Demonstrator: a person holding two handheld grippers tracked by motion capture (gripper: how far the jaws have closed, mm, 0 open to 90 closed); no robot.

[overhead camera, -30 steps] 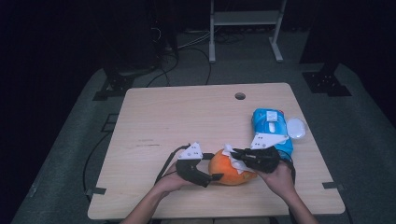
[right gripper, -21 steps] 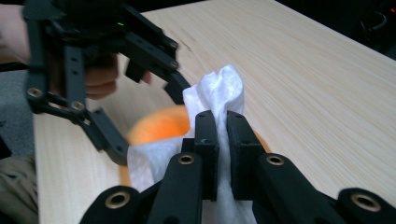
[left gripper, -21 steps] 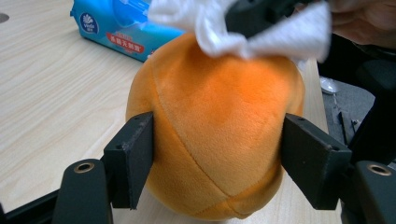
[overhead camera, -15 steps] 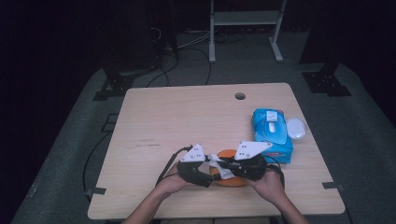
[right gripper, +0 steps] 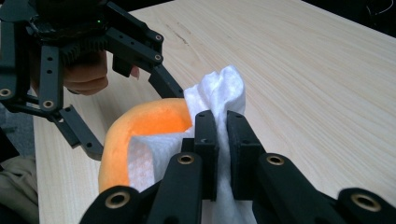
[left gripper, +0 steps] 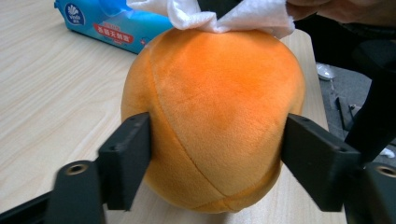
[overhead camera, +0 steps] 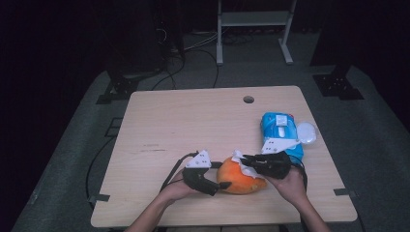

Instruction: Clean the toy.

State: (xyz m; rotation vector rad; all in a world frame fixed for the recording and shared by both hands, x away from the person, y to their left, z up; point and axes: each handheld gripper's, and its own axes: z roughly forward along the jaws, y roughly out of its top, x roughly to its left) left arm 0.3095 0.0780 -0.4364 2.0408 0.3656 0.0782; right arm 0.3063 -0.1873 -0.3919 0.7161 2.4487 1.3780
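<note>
nearest to me, my left gripper (overhead camera: pixel 223 184) has its jaws set against both flanks of the round orange plush ball (left gripper: pixel 212 112), which sits on the pale wooden table (overhead camera: pixel 183 125) near its front edge; those jaws have just been closing and then easing out a little with the ball between them, and the pads press on its sides, so i judge the hold is settling rather than letting go; a second ago the ball lay under both grippers much as now; just past it my right gripper (right gripper: pixel 222 135) is pinched tight on a crumpled white wipe (right gripper: pixel 219 91), laid over the ball's top, and half a second ago that hand sat lower over the ball; that suggests a wiping stroke is under way; farther off lies the blue pack of wet wipes (overhead camera: pixel 280 130) with a small white round thing (overhead camera: pixel 306 132) beside it, too small to name; the ball's underside and far side are hidden from me.
</note>
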